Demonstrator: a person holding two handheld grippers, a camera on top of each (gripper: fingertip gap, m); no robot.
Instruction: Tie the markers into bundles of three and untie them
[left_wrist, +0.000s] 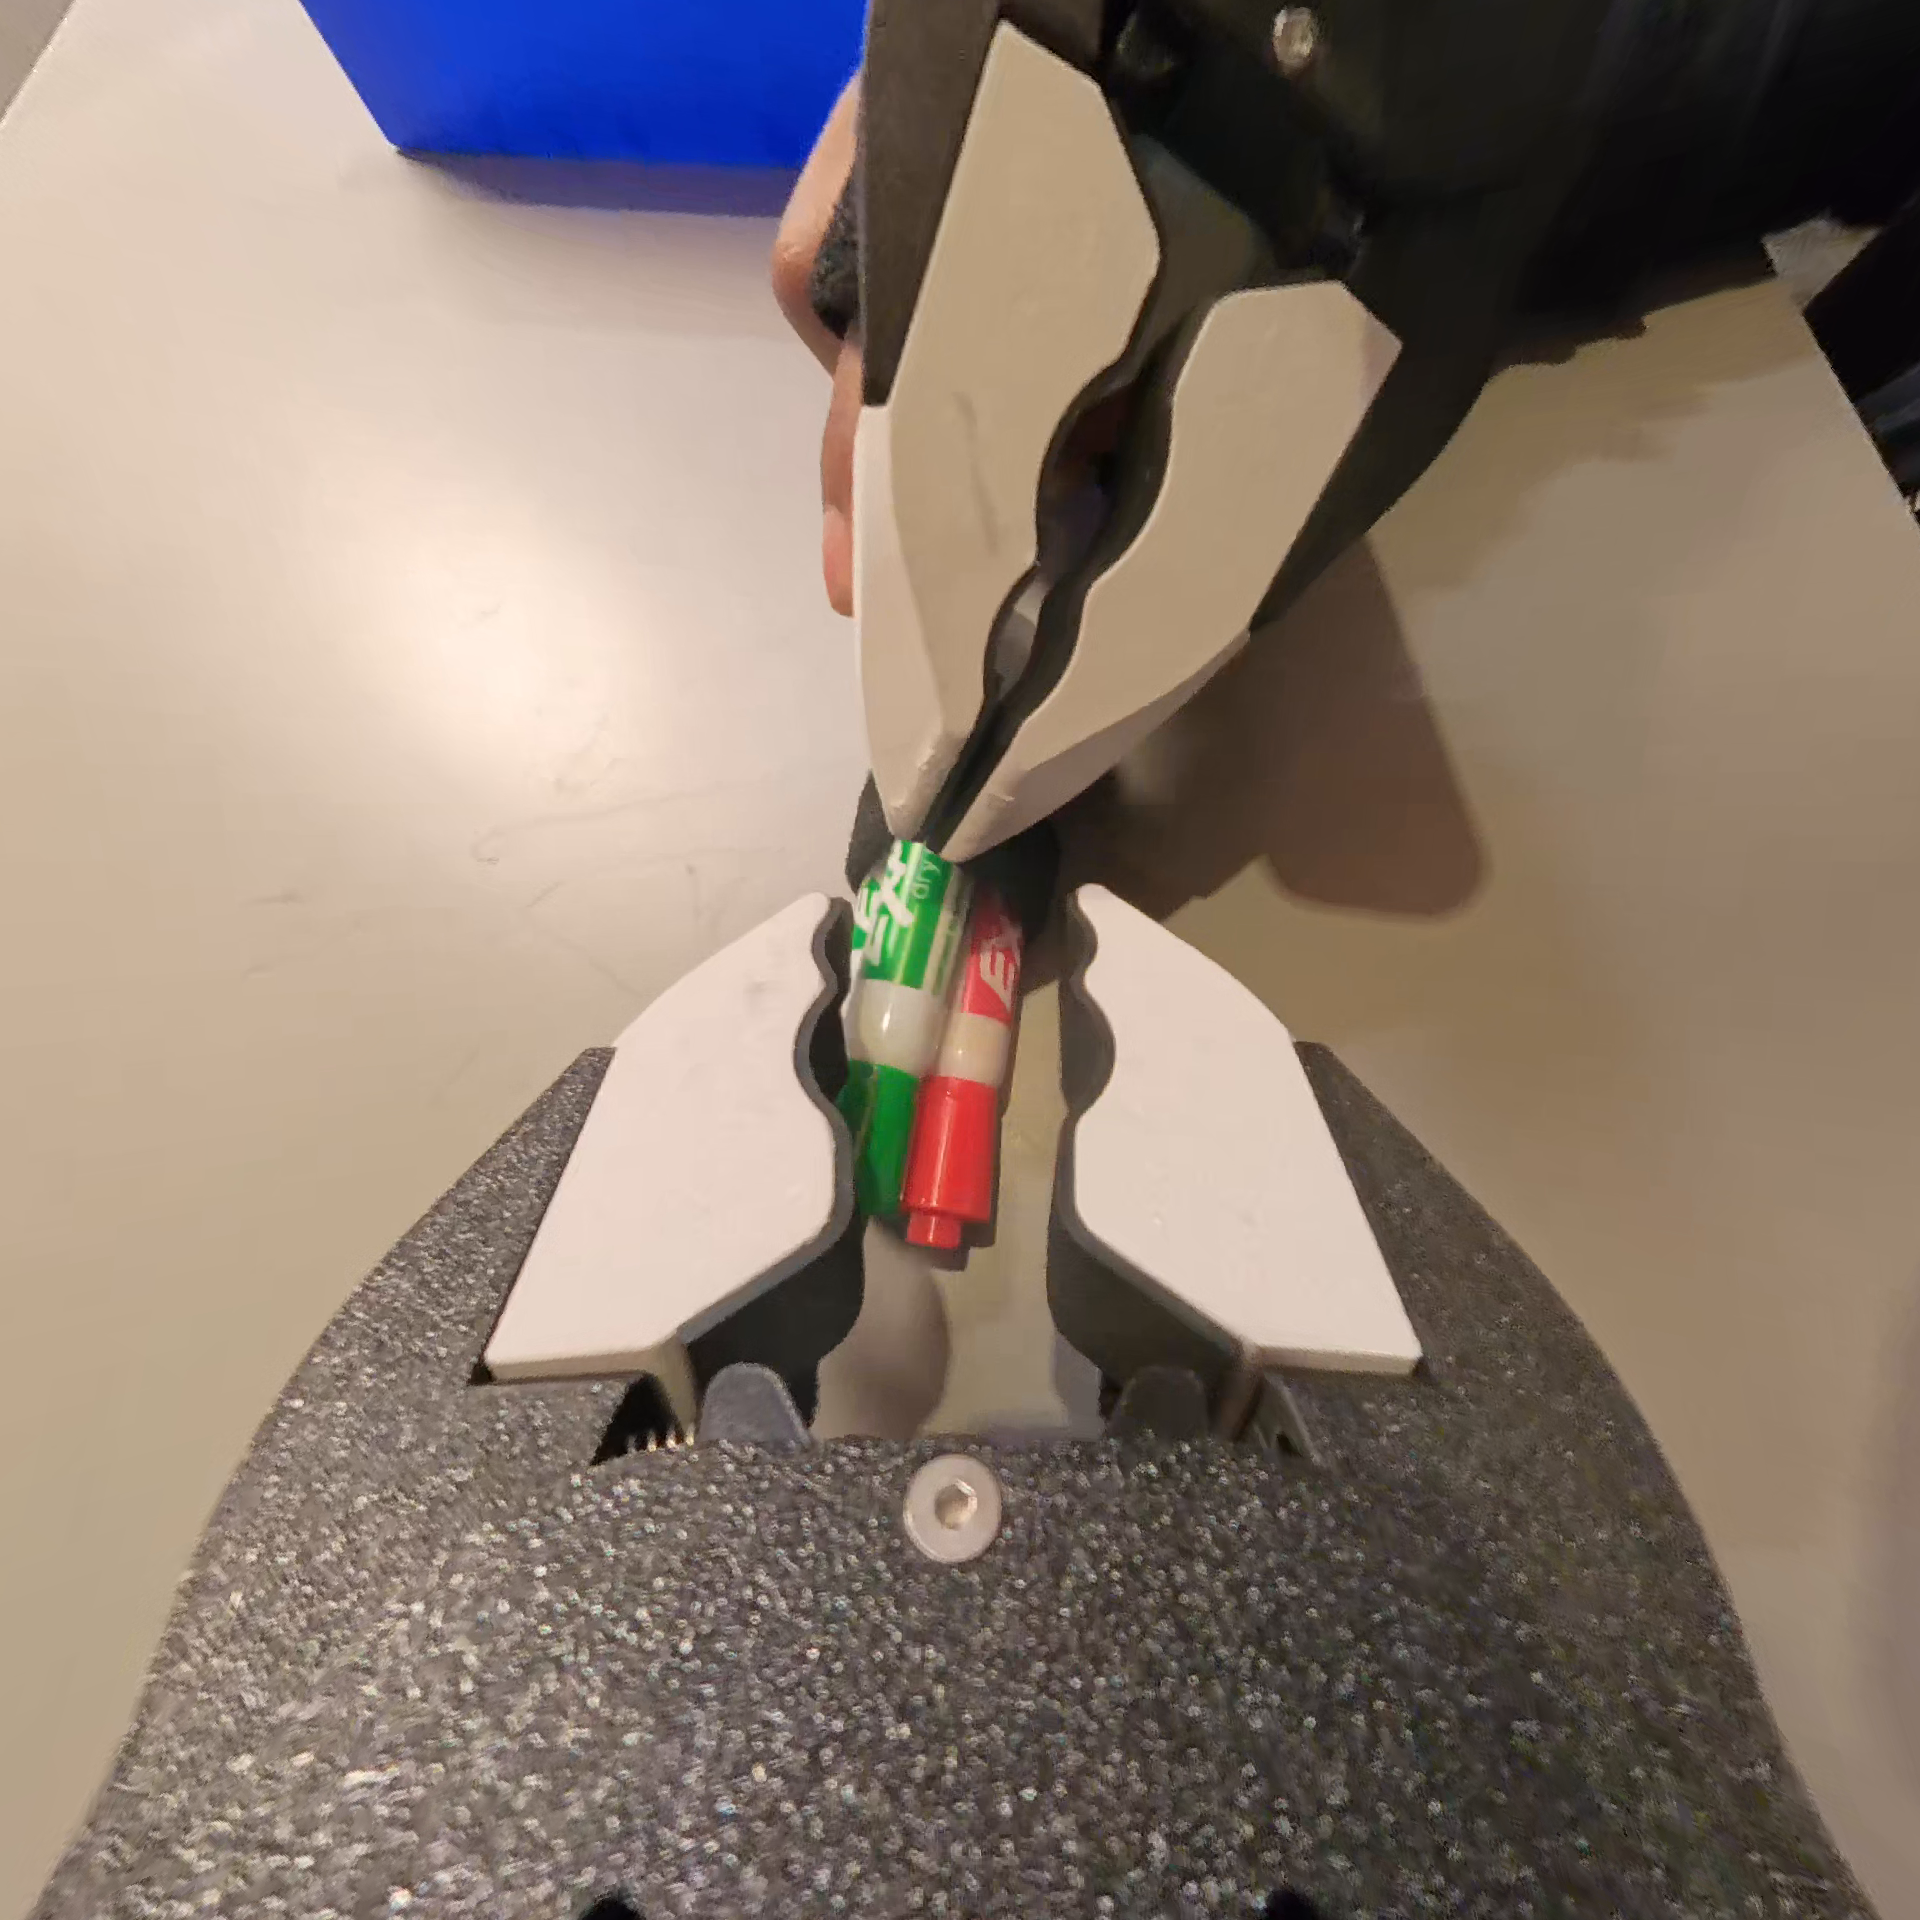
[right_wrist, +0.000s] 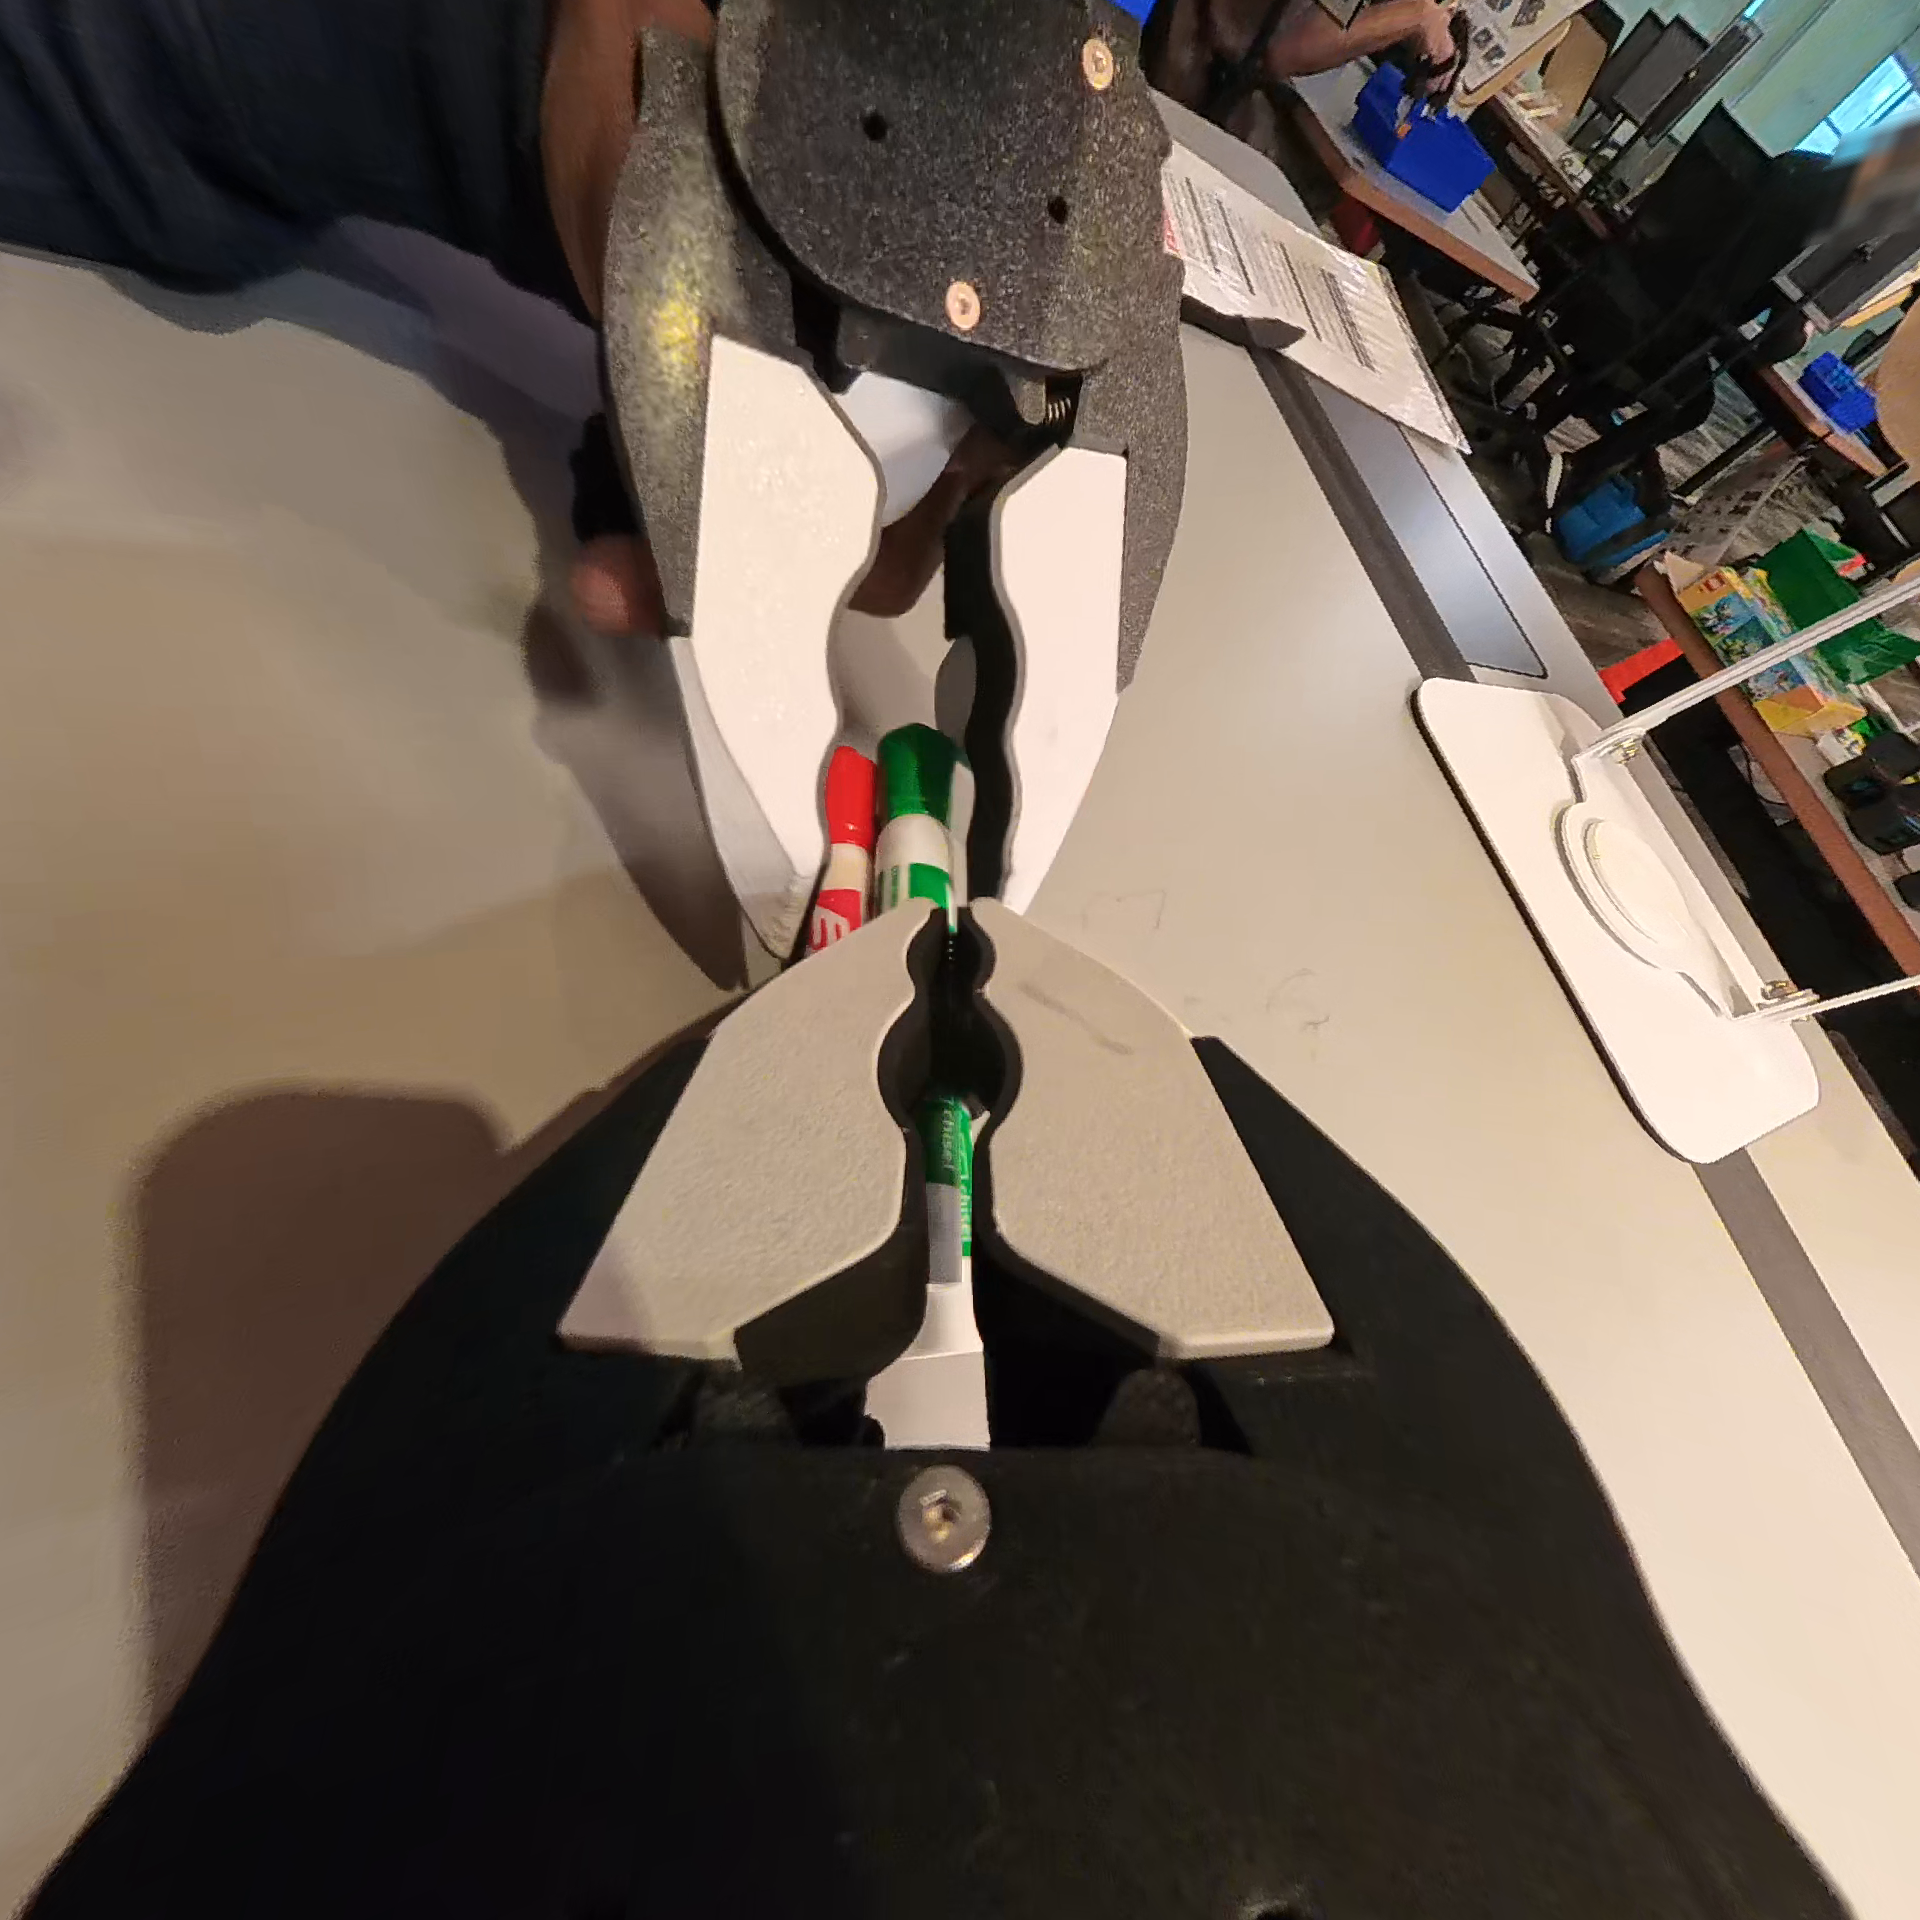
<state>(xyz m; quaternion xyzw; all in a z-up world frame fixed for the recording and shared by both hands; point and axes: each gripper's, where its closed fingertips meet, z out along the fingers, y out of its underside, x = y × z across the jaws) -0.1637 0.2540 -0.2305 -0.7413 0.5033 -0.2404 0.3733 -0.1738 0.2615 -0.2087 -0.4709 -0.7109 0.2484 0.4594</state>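
Your right gripper (right_wrist: 951, 940) pinches a thin black band at the green marker (left_wrist: 899, 1013), while your left gripper (left_wrist: 951, 935) stands wide around the red marker (left_wrist: 961, 1122) beside it.

Your left claw (left_wrist: 951, 930) gapes around the green marker (left_wrist: 896, 997) and red marker (left_wrist: 971, 1091); right claw (left_wrist: 940, 821) pinches from above.

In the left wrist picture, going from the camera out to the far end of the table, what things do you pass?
Red marker and green marker side by side → right gripper pinched shut above them → blue box at the far edge of the table.
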